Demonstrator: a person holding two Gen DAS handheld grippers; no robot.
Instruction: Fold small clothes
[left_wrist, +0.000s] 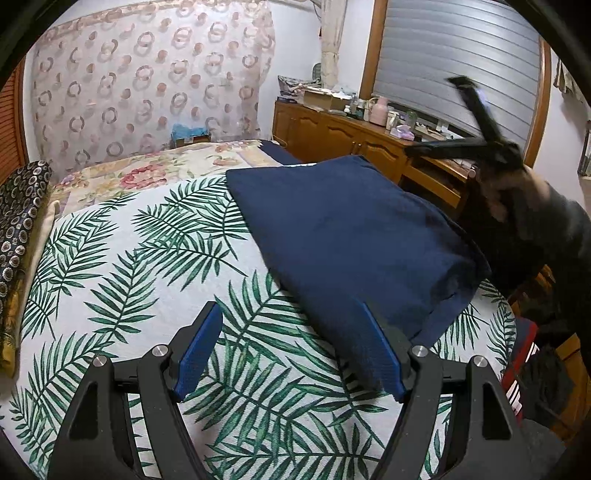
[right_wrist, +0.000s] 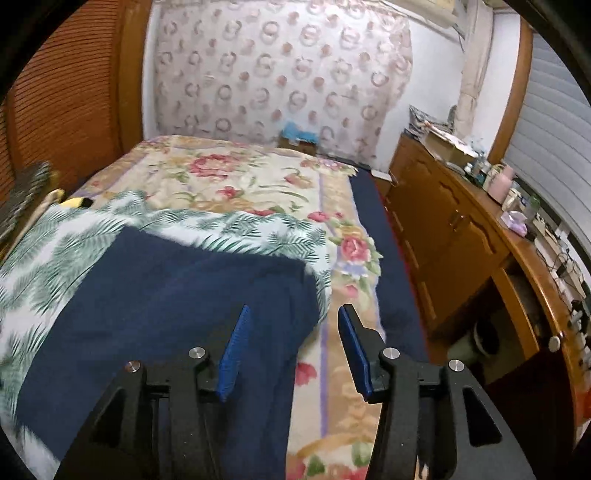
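On the bed, over a palm-leaf printed cloth (left_wrist: 140, 258), lies the navy garment (left_wrist: 351, 236), spread flat as a roughly rectangular panel. The leaf cloth itself sits on a floral bedspread (right_wrist: 236, 184); it appears to serve as the folding surface, giving a flat, clear area.

Left gripper (left_wrist: 295, 354): jaws stand wide apart, holding nothing. Its right pad overlaps the garment's near corner in the left wrist view; whether it touches the fabric cannot be told. Judgement: it is poised at that corner to take or pin an edge.

Right gripper (right_wrist: 291, 350): jaws parted to a moderate gap, nothing between them. In its own view it hangs above the garment's right edge, one finger over navy cloth, the other over the bedspread. In the left wrist view it is motion-blurred, raised off the bed beside the far right side.

Garment appearance: dark navy, fine textured weave, no print visible. The right side shows a rounded, doubled edge, suggesting one fold is already laid there. The surface is mostly smooth, with slight creasing near the near-right corner. Type of garment cannot be told.
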